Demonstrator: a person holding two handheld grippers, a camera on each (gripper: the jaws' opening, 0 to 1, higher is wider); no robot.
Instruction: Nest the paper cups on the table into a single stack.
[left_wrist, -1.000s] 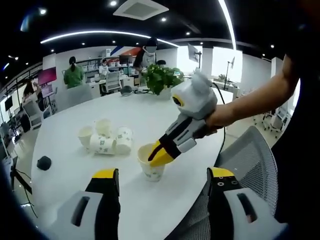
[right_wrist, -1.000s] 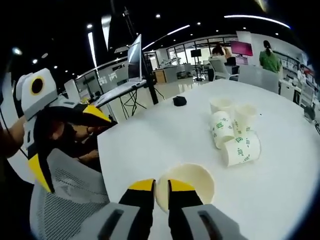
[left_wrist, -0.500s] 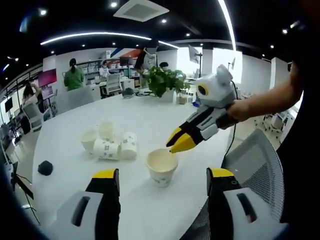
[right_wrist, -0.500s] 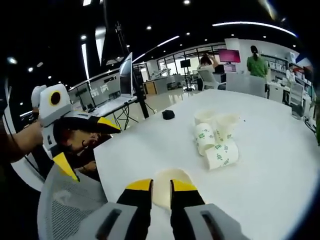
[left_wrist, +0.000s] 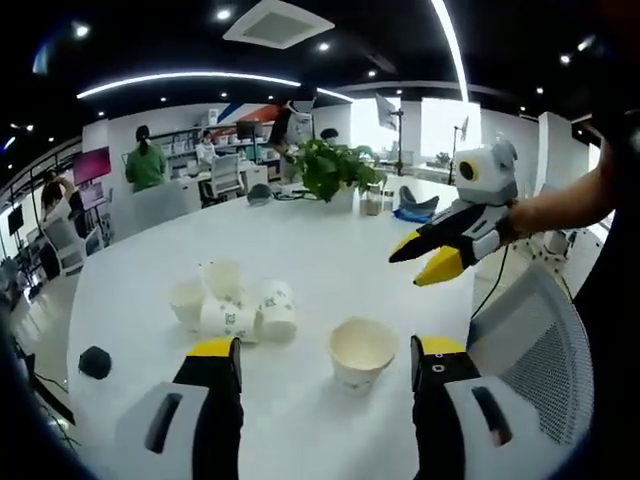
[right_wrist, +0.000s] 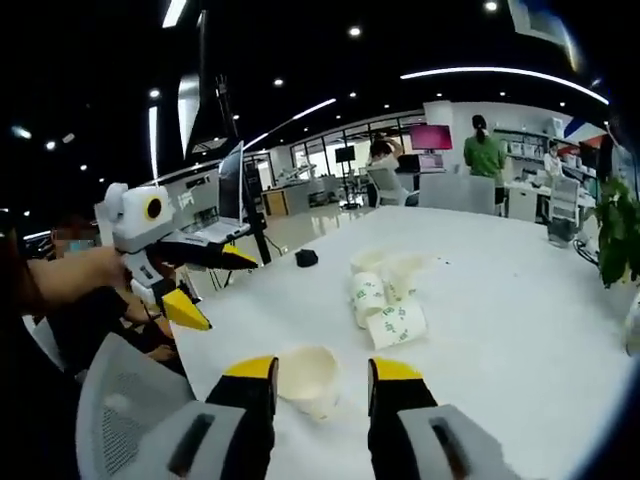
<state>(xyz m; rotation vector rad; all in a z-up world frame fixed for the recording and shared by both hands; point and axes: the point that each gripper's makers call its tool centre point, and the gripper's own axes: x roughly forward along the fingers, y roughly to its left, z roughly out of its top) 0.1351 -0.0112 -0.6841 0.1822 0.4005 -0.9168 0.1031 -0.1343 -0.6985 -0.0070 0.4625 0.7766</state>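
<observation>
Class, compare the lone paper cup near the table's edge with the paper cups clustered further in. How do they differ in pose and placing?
The lone cup stands upright with its mouth open upward; of the clustered cups, at least two lie on their sides. The lone cup stands apart on bare table near the edge, between the left gripper's open jaws in the left gripper view, while the clustered cups touch each other. Both are pale paper cups with green print.

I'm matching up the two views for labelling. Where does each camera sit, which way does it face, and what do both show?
Left gripper view: rides the left tongs, looking across the white table at the upright cup; the right tongs and a forearm enter from the right.
Right gripper view: rides the right tongs, facing the same cup from the opposite side; the left tongs enter from the left.
Shared: table, upright cup, cup cluster.
</observation>
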